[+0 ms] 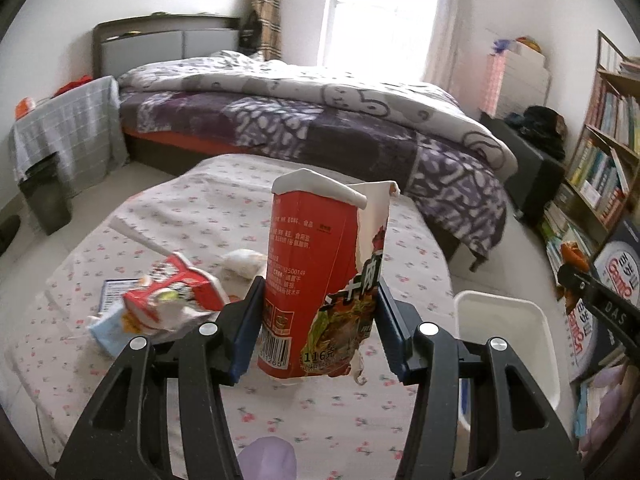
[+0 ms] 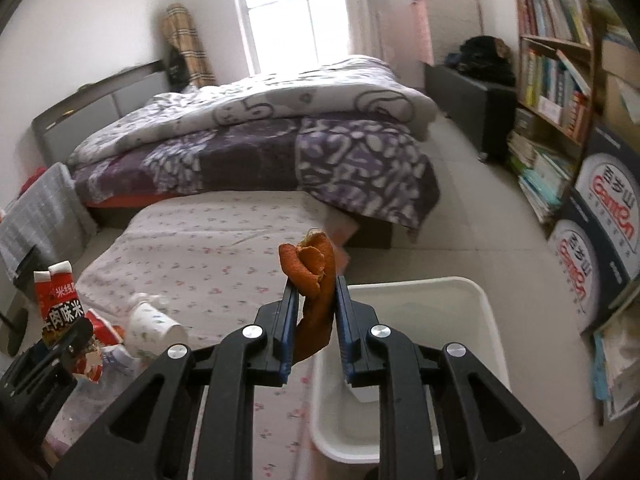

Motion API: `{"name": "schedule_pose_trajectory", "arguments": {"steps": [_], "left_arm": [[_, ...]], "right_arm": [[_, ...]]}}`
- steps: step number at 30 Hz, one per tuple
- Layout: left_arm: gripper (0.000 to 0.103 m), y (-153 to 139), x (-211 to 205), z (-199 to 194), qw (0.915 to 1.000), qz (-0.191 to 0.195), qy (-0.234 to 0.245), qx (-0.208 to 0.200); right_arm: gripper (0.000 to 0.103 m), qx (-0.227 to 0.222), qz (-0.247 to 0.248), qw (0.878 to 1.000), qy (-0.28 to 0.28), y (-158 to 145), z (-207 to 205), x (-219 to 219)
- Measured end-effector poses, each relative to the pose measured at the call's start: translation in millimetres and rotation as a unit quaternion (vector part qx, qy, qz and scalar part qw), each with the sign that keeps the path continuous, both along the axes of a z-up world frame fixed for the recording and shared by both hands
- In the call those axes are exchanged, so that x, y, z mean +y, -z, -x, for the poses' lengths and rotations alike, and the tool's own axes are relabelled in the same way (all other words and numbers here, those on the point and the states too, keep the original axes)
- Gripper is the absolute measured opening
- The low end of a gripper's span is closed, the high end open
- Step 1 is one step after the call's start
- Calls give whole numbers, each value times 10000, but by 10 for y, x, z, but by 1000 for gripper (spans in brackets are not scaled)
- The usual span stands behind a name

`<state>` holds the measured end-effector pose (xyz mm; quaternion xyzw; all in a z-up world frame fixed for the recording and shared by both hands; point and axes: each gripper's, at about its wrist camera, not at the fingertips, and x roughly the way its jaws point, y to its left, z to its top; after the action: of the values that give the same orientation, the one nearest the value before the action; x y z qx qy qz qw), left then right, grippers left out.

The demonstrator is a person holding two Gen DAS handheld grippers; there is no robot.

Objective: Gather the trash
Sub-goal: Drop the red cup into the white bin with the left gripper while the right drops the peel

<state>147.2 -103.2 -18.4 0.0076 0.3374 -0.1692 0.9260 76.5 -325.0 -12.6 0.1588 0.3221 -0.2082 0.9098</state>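
Observation:
My left gripper (image 1: pixel 320 292) is shut on a torn red noodle carton (image 1: pixel 304 260), which it holds upright above the floral-cloth table (image 1: pixel 224 200). In the right wrist view my right gripper (image 2: pixel 314 300) is shut on a curled orange peel (image 2: pixel 310 268), just left of and above the white bin (image 2: pixel 420 282). That bin (image 1: pixel 500 300) stands right of the table. A crumpled red wrapper (image 1: pixel 172 300) and a white paper cup (image 2: pixel 152 332) lie on the table. From the right wrist the left gripper (image 2: pixel 68 340) and the carton (image 2: pixel 56 292) show at the lower left.
A bed with a purple quilt (image 1: pixel 320 120) stands behind the table. A bookshelf (image 2: pixel 556 60) and stacked printed boxes (image 2: pixel 600 216) line the right wall. A dark cabinet (image 2: pixel 472 96) stands by the shelf. Tiled floor (image 2: pixel 480 208) lies between bed and shelf.

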Motion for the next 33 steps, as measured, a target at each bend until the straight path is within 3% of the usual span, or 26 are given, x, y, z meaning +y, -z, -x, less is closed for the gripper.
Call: {"name": "schedule_pose_trajectory", "arguments": {"steps": [5, 7, 11, 13, 27, 29, 33], "left_arm": [[50, 68, -304, 45, 9995, 12, 314, 85], [50, 97, -408, 67, 9990, 24, 432, 128], [50, 146, -645, 107, 9972, 32, 717, 215], [51, 162, -755, 141, 9962, 24, 843, 232], [52, 246, -1510, 499, 9815, -94, 1880, 346], [64, 250, -1577, 531, 9786, -65, 2014, 420], [75, 259, -1642, 546, 9758, -224, 2125, 464]], "right_arm": [[24, 32, 13, 9996, 272, 5, 118, -206], [43, -11, 60, 9990, 434, -12, 182, -302], [59, -119, 168, 9973, 701, -61, 296, -443], [72, -165, 210, 9956, 898, -82, 362, -528], [85, -438, -55, 9869, 1554, -163, 655, -976], [85, -466, -90, 9861, 1595, -172, 680, -1008], [86, -513, -231, 9846, 1655, -188, 702, -1050]]}}
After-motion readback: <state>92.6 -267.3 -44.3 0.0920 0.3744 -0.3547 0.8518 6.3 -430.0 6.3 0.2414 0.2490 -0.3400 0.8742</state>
